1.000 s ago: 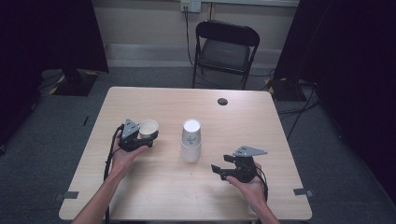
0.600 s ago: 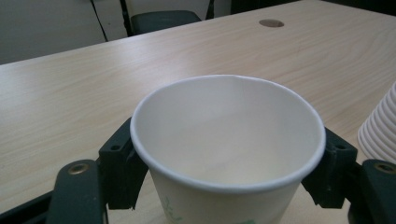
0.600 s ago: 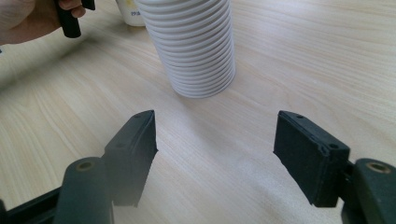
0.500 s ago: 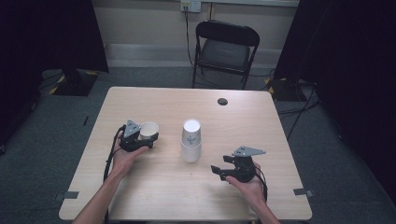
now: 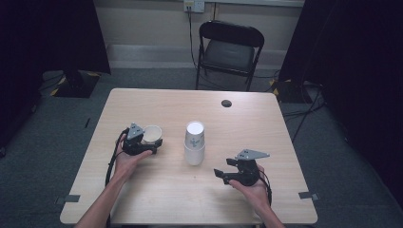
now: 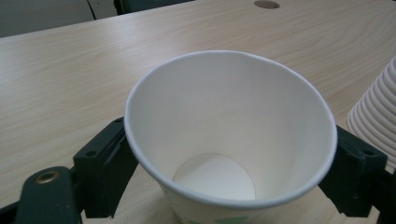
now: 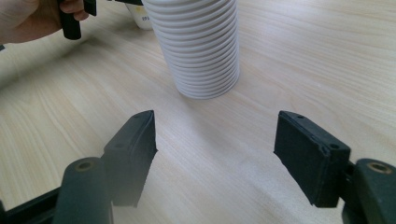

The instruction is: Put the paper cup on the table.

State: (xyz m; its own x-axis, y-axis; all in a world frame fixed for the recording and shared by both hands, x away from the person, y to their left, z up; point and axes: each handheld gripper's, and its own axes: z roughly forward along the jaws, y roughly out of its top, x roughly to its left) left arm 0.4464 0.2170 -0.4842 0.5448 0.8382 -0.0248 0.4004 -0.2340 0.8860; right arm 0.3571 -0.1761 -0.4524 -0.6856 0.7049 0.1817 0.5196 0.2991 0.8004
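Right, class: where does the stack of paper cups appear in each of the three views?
High view: stack of cups at picture centre.
Left gripper view: the stack at the right edge.
Right gripper view: the stack at top centre.
Shared landmark: the single open cup beside it.

My high view looks forward and down over the pale wooden table (image 5: 157, 199), while my 2 gripper views sit low and close, both catching the ribbed white paper-cup stack (image 7: 198, 46).
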